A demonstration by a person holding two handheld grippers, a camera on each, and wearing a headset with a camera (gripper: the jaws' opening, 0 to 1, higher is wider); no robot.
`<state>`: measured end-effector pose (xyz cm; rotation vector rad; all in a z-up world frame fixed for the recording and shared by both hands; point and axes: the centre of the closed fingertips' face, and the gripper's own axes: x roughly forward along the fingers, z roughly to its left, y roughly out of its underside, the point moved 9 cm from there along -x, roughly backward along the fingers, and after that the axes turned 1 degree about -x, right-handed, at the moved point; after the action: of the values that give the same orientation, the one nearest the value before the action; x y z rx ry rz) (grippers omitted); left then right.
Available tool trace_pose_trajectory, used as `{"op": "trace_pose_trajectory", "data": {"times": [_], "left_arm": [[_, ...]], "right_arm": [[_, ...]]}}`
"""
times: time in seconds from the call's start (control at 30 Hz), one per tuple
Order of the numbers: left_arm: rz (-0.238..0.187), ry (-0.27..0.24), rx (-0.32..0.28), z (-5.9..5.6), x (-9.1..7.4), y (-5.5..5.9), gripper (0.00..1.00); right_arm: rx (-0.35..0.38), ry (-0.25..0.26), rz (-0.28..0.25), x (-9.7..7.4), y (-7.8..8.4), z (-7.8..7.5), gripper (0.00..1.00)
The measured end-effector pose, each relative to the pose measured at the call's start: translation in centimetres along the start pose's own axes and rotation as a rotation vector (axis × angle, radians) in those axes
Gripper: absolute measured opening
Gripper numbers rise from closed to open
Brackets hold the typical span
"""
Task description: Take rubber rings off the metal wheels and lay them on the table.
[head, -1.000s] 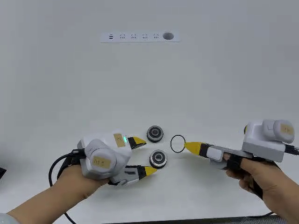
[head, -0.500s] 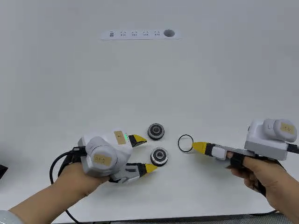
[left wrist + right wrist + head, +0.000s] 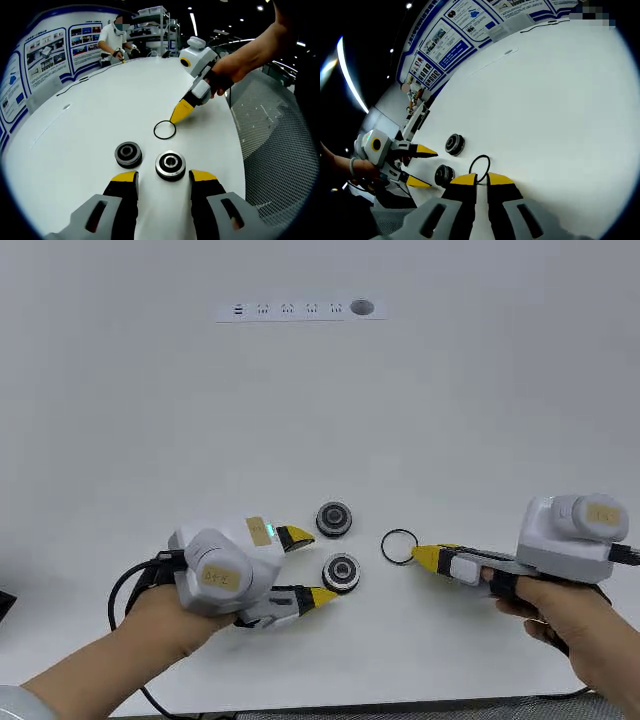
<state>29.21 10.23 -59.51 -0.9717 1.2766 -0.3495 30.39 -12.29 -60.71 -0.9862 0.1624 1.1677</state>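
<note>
No legible txt: stickers [image 3: 221, 577] on left tongs [image 3: 323, 565] & wall posters [image 3: 85, 37] too blurry.

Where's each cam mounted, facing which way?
Head view: on headset, facing forward-down at table; both hands hold left gripper, right gripper.
Left gripper view: on left gripper, along its open jaws toward metal wheels, right gripper beyond.
Right gripper view: on right gripper, along jaws closed on rubber ring, facing left gripper.
Shared: all three see rubber ring and metal wheels.
</note>
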Motion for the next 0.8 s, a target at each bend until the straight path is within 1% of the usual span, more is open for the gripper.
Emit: {"op": "trace_pose_trajectory", "data": {"times": [0.07, 0.1, 0.13, 0.17, 0.3, 0.4, 0.47, 0.57, 0.8], "left_arm": [[0.001, 0.0, 0.003, -0.03, 0.01, -0.02, 0.41], [0.0, 0.001, 0.002, -0.03, 0.02, -0.02, 0.41], [0.0, 0.001, 0.002, -0.03, 0.02, -0.02, 0.41], [0.001, 0.0, 0.003, -0.02, 0.02, -0.02, 0.41], [0.001, 0.0, 0.004, -0.01, 0.01, -0.06, 0.41], [0.001, 0.0, 0.005, -0.01, 0.04, -0.07, 0.41], [-0.002, 0.001, 0.004, -0.02, 0.07, -0.15, 0.41], [-0.002, 0.002, 0.006, -0.03, 0.12, -0.23, 0.4], [-0.004, 0.006, 0.011, -0.11, 0.14, -0.55, 0.36]], "right_arm": [[-0.033, 0.004, 0.005, 0.01, -0.11, 0.17, 0.09], [-0.044, 0.01, 0.01, -0.09, -0.14, -0.12, 0.1], [-0.084, 0.022, 0.019, -0.19, -0.22, -0.31, 0.11], [-0.106, 0.025, 0.023, -0.17, -0.28, -0.3, 0.12], [-0.155, 0.036, 0.029, -0.21, -0.47, 0.07, 0.18], [-0.154, 0.034, 0.028, -0.27, -0.61, 0.05, 0.2], [-0.131, 0.03, 0.01, -0.31, -0.82, 0.05, 0.21], [-0.124, 0.027, -0.005, -0.32, -0.98, 0.19, 0.22], [-0.123, 0.007, -0.004, -0.2, -0.84, 0.39, 0.22]]}}
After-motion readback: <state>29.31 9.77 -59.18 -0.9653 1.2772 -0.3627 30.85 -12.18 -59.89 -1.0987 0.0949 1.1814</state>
